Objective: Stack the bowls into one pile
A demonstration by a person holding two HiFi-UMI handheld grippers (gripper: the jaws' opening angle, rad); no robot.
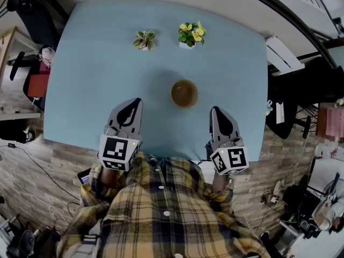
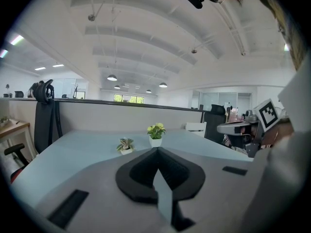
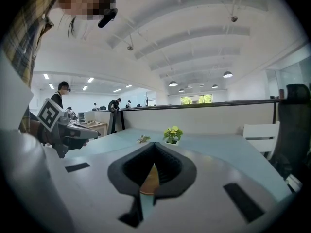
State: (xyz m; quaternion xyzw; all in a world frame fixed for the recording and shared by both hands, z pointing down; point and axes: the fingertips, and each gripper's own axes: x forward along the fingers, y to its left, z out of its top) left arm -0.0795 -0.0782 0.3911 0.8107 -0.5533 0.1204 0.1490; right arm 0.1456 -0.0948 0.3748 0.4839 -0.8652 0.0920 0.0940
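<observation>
I see my left hand-held gripper [image 1: 136,103] and right hand-held gripper [image 1: 215,112] closed and empty; the bowl [image 1: 184,93] looks light, stiff and slick, so I'd pinch its rim.

The bowl [image 1: 184,93] sits on the table [image 1: 91,79], near the middle. Behind it, at the far side of the table, two plants stand side by side, a little apart: the left plant [image 1: 144,40] and the right plant [image 1: 191,35]. The left gripper [image 1: 136,103] is over the near edge, left of the bowl. The right gripper [image 1: 215,112] is over the near edge too, right of the bowl. The bowl lies between them, a bit farther out, touching neither.
</observation>
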